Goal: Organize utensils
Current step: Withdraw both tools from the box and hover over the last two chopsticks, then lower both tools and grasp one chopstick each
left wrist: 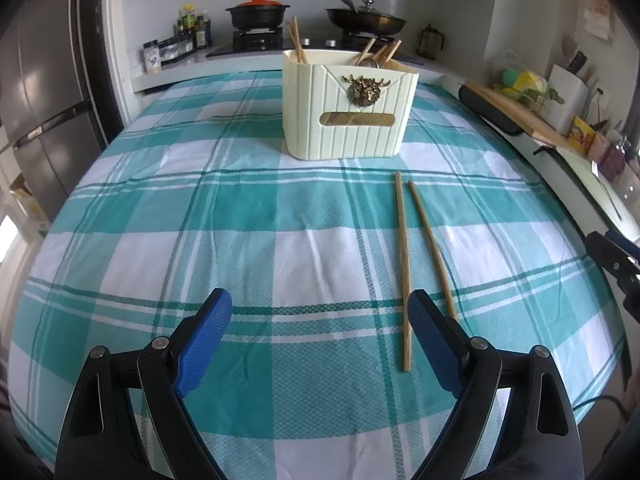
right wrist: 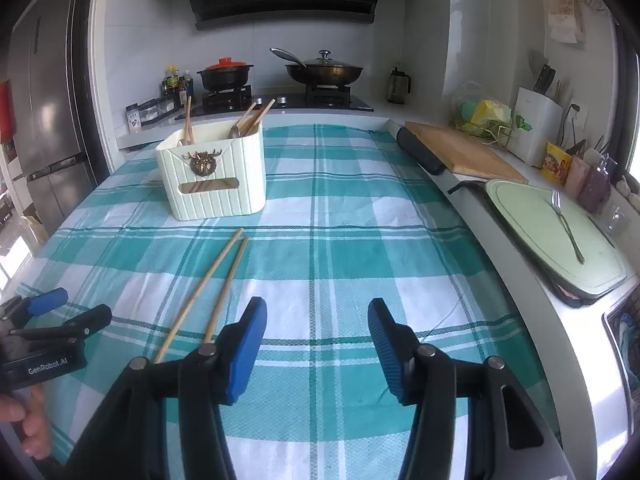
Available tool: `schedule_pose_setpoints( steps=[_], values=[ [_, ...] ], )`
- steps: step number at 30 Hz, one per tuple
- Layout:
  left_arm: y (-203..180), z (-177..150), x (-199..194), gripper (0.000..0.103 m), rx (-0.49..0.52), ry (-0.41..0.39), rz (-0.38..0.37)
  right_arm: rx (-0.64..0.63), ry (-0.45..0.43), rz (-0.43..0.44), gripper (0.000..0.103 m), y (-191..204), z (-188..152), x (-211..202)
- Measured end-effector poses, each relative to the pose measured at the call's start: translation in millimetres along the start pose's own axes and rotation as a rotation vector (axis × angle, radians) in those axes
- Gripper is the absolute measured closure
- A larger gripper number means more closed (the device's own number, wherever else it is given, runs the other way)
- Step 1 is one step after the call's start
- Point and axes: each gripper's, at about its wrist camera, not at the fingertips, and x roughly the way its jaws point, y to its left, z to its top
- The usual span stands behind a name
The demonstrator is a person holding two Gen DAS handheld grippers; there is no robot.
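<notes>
since the two wooden chopsticks point(left wrist: 416, 256) lie lengthwise before the cream ribbed utensil box point(left wrist: 344, 108), the left gripper point(left wrist: 320, 336), fingers wide and empty, is nearest.

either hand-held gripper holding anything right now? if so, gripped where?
Nothing is held. The left hand-held gripper and right hand-held gripper are both open over the cloth, with nothing between their fingers. The two chopsticks lie loose on the tablecloth.

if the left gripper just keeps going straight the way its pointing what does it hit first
Most likely the bare checked tablecloth: the left gripper points down at the cloth, jaws open and empty. The two chopsticks lie just by its right-hand finger, probably off the line, and the cream utensil holder stands farther back.
</notes>
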Motion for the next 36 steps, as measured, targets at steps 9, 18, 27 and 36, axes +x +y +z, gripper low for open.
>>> schedule_pose_setpoints(
  steps=[9, 18, 27, 36],
  values=[
    [0, -2, 2, 0.013, 0.006, 0.008, 0.002, -0.017, 0.001, -0.018, 0.049, -2, 1, -1],
    [12, 9, 12, 0.013, -0.012, 0.046, -0.045, -0.08, -0.032, -0.055, 0.049, -12, 15, -2],
    [-37, 37, 64, 0.011, 0.183, 0.102, -0.113, -0.215, -0.009, -0.132, 0.049, -36, 58, 13],
    [-48, 23, 90, 0.079, 0.216, 0.081, -0.039, -0.145, 0.151, 0.158, 0.049, 11, 17, 54]
  ],
)
